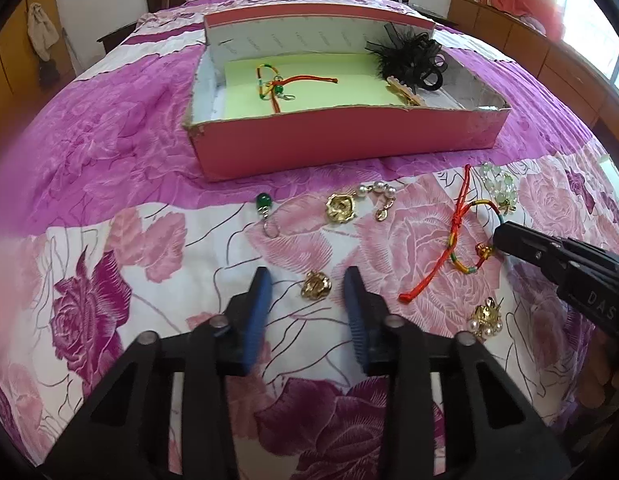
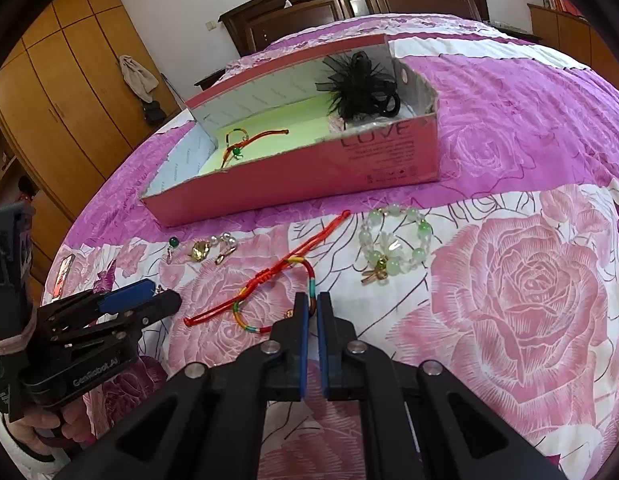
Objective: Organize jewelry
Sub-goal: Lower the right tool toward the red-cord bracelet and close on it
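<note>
My left gripper (image 1: pixel 307 276) is open, its blue fingers on either side of a gold rose earring (image 1: pixel 316 285) lying on the bedspread. My right gripper (image 2: pixel 312 300) is shut on the red braided cord bracelet (image 2: pixel 265 280), pinching its multicoloured loop on the bed; it also shows in the left wrist view (image 1: pixel 457 240). The pink box (image 1: pixel 349 140) lies beyond, holding another red cord bracelet (image 1: pixel 285 80), a black feather hair tie (image 1: pixel 413 60) and a gold clip (image 1: pixel 405 92).
Loose on the bed: a green bead pendant (image 1: pixel 263 204), a gold rose with pearl chain (image 1: pixel 349 204), a pale green bead bracelet (image 2: pixel 397 248), a gold-and-pearl earring (image 1: pixel 485 316). A wooden headboard (image 2: pixel 349 4) and wardrobes (image 2: pixel 57 92) stand behind.
</note>
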The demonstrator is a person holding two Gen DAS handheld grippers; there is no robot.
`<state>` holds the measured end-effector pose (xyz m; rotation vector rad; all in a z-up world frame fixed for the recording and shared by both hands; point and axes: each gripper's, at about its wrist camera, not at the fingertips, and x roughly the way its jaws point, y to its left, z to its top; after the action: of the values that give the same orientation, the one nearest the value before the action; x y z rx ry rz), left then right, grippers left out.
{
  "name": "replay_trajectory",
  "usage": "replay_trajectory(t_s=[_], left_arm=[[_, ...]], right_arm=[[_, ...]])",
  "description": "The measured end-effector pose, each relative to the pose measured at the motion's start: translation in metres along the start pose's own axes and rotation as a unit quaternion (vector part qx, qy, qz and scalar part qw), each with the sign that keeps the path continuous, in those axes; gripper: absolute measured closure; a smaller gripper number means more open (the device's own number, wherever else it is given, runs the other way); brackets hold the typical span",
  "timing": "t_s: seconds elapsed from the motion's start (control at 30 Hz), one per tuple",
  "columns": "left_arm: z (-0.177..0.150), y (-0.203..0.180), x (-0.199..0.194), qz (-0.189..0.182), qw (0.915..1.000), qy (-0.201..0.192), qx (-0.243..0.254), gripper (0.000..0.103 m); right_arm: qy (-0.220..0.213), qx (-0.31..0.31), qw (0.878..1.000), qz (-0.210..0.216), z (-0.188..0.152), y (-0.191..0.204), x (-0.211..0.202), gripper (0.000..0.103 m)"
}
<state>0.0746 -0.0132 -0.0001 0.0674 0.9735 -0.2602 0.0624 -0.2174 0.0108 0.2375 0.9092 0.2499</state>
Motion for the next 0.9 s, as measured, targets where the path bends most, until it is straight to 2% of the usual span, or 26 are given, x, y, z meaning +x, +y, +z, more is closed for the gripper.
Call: replay_trajectory(t_s=[0.13, 0.53, 0.9], left_arm=[[0.000, -0.003, 0.002, -0.011, 0.9999, -0.002, 0.006, 0.097], [0.001, -0.005, -0.006, -0.025, 0.9996, -0.013, 0.001, 0.097], [0.012, -0.013, -0.031, -0.038, 0.9979, -0.053, 0.004, 0.097]], right_arm=[[0.002, 0.001, 1.000, 0.000, -0.001, -0.001, 0.001, 0.097], [-0.004, -0.003, 1.000, -0.001, -0.001, 0.002, -0.003, 0.098], [-0.038, -0.036, 0.999, -0.006, 0.004, 0.015, -0.025, 0.098]])
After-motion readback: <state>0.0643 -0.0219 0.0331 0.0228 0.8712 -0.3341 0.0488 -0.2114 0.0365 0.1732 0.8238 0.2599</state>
